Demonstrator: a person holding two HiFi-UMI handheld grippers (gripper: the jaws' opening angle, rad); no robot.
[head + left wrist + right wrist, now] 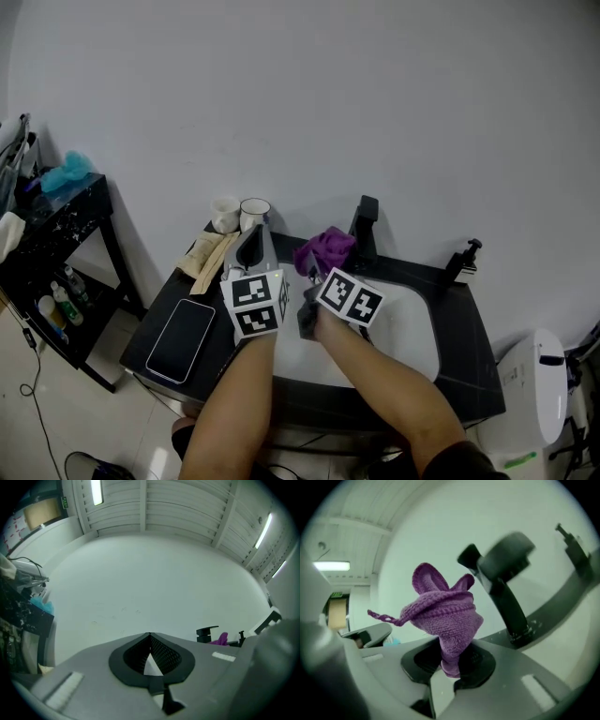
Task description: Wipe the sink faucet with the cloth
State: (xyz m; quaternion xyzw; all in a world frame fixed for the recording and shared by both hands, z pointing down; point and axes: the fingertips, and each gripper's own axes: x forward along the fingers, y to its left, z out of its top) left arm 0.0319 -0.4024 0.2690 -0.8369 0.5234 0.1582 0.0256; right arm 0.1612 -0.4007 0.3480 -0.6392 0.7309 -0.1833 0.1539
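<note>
A purple knitted cloth (445,616) sticks up bunched from my right gripper (449,663), whose jaws are shut on its lower end. In the head view the cloth (325,249) hangs just left of the black sink faucet (364,225), close to it; whether it touches is unclear. The faucet (506,583) rises to the right of the cloth in the right gripper view. My left gripper (251,246) is held left of the cloth, above the counter, jaws shut with nothing between them (150,657). It sees the faucet (206,633) small and far to the right.
The white sink basin (412,328) sits in a black counter (169,300). A phone (181,337) lies at the left, two cups (240,214) stand at the back, a soap pump (463,261) at the right. A black shelf (56,225) stands further left.
</note>
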